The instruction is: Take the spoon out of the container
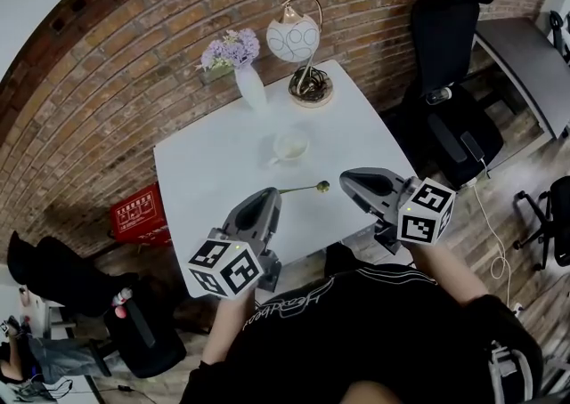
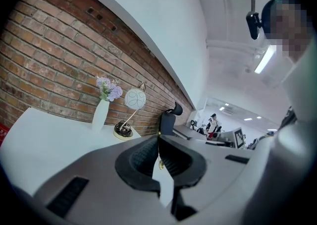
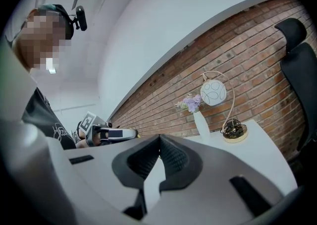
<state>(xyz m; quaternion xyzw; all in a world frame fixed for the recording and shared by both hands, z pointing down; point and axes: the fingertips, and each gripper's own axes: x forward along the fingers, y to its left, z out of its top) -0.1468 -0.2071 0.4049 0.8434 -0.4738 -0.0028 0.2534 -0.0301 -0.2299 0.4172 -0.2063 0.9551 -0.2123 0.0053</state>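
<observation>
In the head view, a white cup (image 1: 290, 145) stands in the middle of the white table (image 1: 205, 171). The spoon (image 1: 307, 188) is out of the cup, level over the table's front edge, its bowl pointing right. My left gripper (image 1: 272, 193) is shut on the spoon's handle end. A thin gold sliver of the spoon (image 2: 160, 163) shows between the closed jaws of the left gripper (image 2: 159, 140). My right gripper (image 1: 346, 178) hovers just right of the spoon's bowl, apart from it. In its own view the right gripper (image 3: 159, 140) is shut with nothing in it.
A white vase of lilac flowers (image 1: 249, 86) and a round lamp (image 1: 303, 46) stand at the table's far side by the brick wall. A black office chair (image 1: 445, 82) is to the right, and a red basket (image 1: 138, 214) sits on the floor to the left.
</observation>
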